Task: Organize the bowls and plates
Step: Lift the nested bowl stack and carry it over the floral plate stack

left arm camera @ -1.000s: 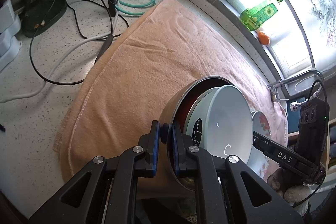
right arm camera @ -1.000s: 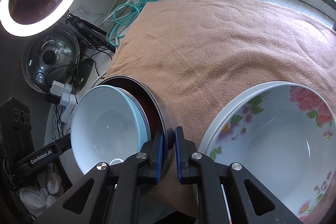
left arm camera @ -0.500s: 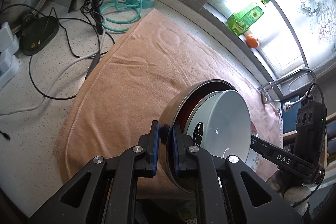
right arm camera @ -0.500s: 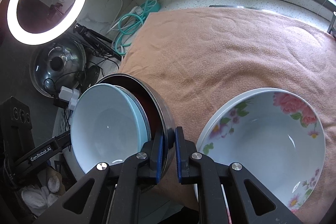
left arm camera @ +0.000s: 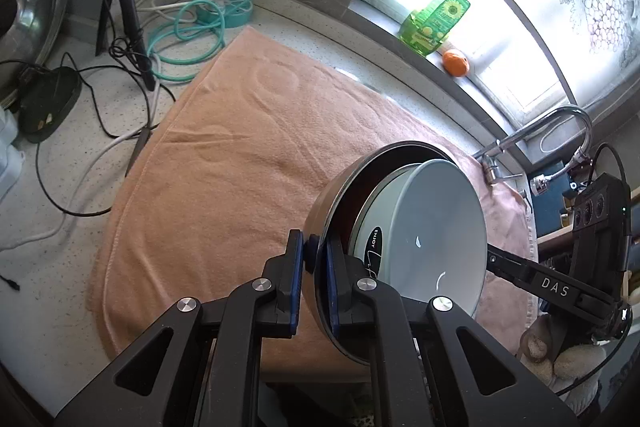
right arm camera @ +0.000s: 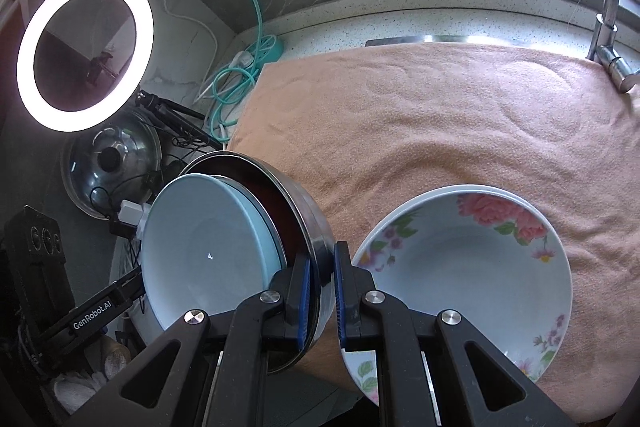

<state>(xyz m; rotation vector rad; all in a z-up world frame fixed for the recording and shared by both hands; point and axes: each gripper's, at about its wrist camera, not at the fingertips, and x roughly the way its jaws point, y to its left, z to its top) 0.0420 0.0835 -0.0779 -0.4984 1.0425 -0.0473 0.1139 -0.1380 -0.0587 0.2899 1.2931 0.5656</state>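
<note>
- Speckled surface [left arm camera: 56,267] carrying peach towel [left arm camera: 224,163]; floral bowl [right arm camera: 472,267] sitting on it.
- Both hand-held grippers, left [left arm camera: 314,279] and right [right arm camera: 322,297], clamping steel bowl [left arm camera: 324,211] rim; pale-blue bowl [left arm camera: 424,235] nesting inside, reading "ENJOY".
- Gripper arms reading "DAS", "GenRobot.AI".

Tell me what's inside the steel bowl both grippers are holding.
Inside the steel bowl sits a pale blue bowl, empty apart from specks, over a dark red lining. Anything beneath the blue bowl is hidden.
</note>
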